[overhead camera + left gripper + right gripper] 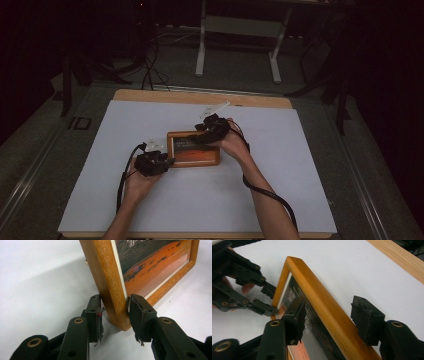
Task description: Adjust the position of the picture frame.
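A wooden picture frame [194, 149] with an orange and black print lies in the middle of the white sheet [300, 190]. My left gripper [167, 162] is at its near left corner. In the left gripper view the gripper [115, 312] is shut on the frame's wooden rail [110, 282], pads pressed on both sides. My right gripper [202, 131] is at the frame's far edge. In the right gripper view its jaws [329, 315] straddle the rail [324, 307], open, with the outer pad [364, 320] just clear of the wood. The left gripper [272, 301] shows there at the far corner.
The sheet covers a wooden table whose bare edge [200, 96] shows at the back. Beyond it stand a white desk's legs [201, 50] and floor cables [150, 70]. A black cable [272, 195] trails along the right forearm.
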`<state>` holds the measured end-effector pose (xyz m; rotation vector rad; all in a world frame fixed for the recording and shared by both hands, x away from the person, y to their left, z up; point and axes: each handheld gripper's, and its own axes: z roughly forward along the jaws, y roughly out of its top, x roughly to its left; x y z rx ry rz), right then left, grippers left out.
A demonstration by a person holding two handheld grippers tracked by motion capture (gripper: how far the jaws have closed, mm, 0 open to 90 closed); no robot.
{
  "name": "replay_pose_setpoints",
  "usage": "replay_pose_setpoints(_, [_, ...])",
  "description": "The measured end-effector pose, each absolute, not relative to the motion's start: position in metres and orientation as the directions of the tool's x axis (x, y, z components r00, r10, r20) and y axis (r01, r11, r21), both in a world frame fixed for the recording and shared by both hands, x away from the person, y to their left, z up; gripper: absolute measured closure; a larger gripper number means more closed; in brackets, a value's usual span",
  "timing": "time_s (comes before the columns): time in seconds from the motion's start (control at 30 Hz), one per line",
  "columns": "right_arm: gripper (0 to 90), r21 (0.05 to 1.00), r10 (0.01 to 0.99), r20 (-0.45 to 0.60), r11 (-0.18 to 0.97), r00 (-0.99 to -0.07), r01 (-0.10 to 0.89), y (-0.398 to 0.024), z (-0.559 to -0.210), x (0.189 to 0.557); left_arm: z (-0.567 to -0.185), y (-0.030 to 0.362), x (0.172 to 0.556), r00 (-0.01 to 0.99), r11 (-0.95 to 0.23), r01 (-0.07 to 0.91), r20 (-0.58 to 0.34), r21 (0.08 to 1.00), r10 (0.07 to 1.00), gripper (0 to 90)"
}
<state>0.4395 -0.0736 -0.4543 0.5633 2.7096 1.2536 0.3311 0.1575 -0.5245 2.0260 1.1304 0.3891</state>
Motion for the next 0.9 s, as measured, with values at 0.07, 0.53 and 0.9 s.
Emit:
replay_pose_setpoints(0.07, [46.2, 0.749, 0.361, 0.054, 0.602, -0.931, 0.277, -0.073, -0.454, 0.438, -0.524, 0.157, 0.33, 0.563, -0.315, 0.588, -0.098, 0.745, 0.821, 63.2])
replay_pose_setpoints(0.53, [54.8, 0.664, 0.25, -0.039, 0.73, -0.968, 0.162, -0.065, -0.44, 0.415, -0.528, 0.155, 0.33, 0.607, -0.341, 0.577, -0.11, 0.743, 0.787, 58.2])
replay_pose_setpoints(0.9, [65.9, 0.561, 0.117, -0.116, 0.827, -0.986, 0.033, -0.052, -0.433, 0.395, -0.513, 0.172, 0.325, 0.612, -0.252, 0.515, -0.147, 0.819, 0.777, 75.4])
